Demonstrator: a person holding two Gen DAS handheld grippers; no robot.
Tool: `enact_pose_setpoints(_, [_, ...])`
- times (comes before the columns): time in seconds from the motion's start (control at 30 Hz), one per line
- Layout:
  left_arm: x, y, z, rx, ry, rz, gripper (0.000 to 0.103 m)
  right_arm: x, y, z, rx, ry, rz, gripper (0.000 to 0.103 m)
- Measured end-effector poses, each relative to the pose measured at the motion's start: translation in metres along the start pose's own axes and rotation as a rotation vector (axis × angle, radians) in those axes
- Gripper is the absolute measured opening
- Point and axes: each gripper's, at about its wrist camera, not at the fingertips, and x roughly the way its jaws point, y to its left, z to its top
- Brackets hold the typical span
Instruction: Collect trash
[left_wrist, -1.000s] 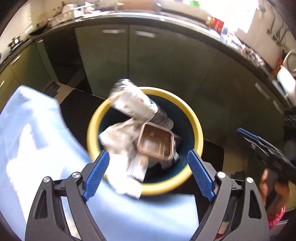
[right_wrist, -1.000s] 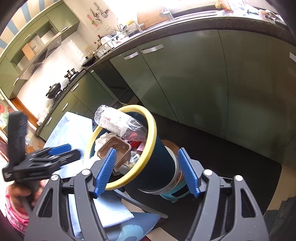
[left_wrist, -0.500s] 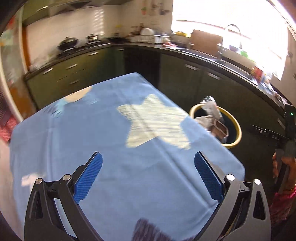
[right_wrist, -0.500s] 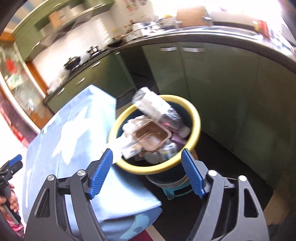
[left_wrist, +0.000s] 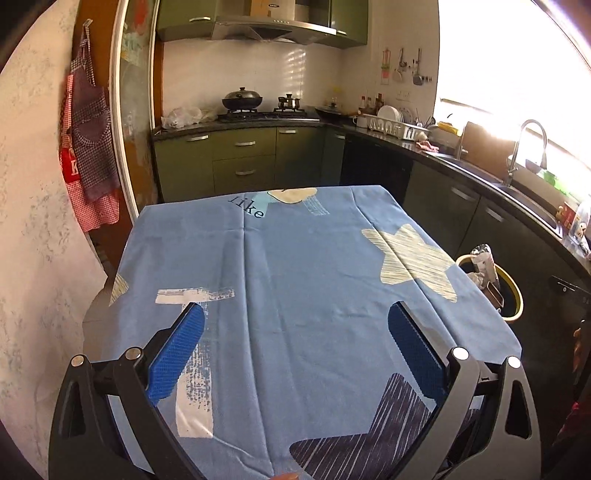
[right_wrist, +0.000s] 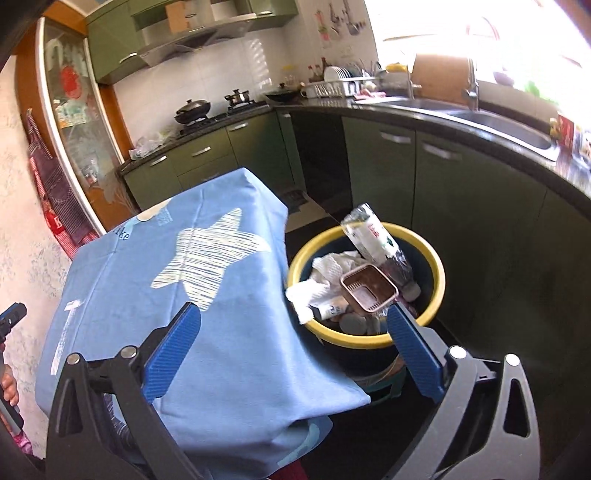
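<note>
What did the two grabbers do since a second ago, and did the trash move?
The left gripper swung away from the bin to face the blue tablecloth. The right gripper pulled back, now over the table's corner. Both stayed open and empty. The bottle, brown tray and tissue stayed put.

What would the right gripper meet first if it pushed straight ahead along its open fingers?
Most likely the draped edge of the blue tablecloth, which fills the gap between the open right gripper fingers. The yellow-rimmed trash bin sits just right of that line, beside the right finger. Depth is hard to judge through the fisheye.
</note>
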Motion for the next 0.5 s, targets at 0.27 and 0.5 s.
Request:
enact_pose_setpoints(0.27, [-0.038, 0.002, -0.002, -0.026, -0.060, 0.010, 0.098, -0.042, 0.032, 0.004, -0.091, -0.079, -0.032, 0.096])
enact_pose_setpoints(0.5, [-0.066, -0.003, -0.002, -0.015, -0.104, 0.051, 0.098, -0.061, 0.051, 0.002, -0.153, -0.118, -0.024, 0.096])
